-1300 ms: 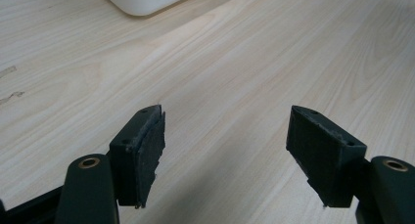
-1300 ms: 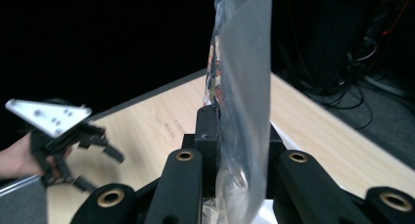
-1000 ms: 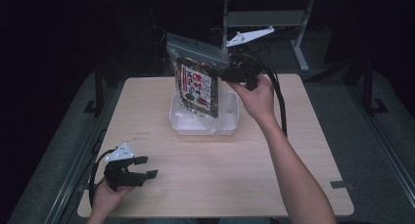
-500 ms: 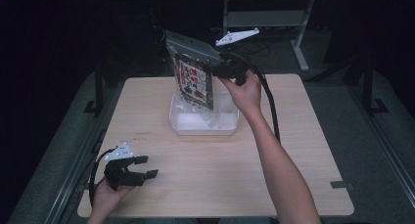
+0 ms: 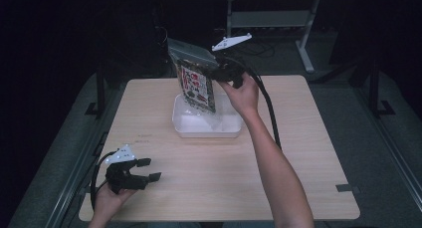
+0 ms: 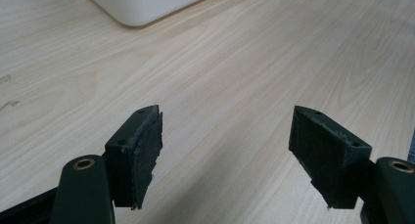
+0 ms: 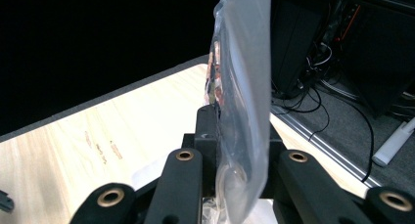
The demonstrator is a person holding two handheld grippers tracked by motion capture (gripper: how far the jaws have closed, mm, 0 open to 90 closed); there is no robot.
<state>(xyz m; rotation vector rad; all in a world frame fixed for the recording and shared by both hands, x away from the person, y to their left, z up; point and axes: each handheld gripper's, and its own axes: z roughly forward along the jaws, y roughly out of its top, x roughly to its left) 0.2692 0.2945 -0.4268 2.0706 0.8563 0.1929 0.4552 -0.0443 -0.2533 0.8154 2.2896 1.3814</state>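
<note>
1. Right claw (image 5: 223, 71) is clamped on the upper edge of a clear plastic bag (image 5: 196, 83) with red and dark printed contents, held in the air.
2. The bag hangs tilted above a white tray (image 5: 185, 127) at the far middle of the bench (image 5: 239, 178); whether its lower end touches the tray cannot be told.
3. Left claw (image 5: 147, 169) rests low at the near left corner of the bench, jaws spread wide, holding nothing.
4. In the right gripper view the bag (image 7: 242, 87) stands pinched between the jaws.
</note>
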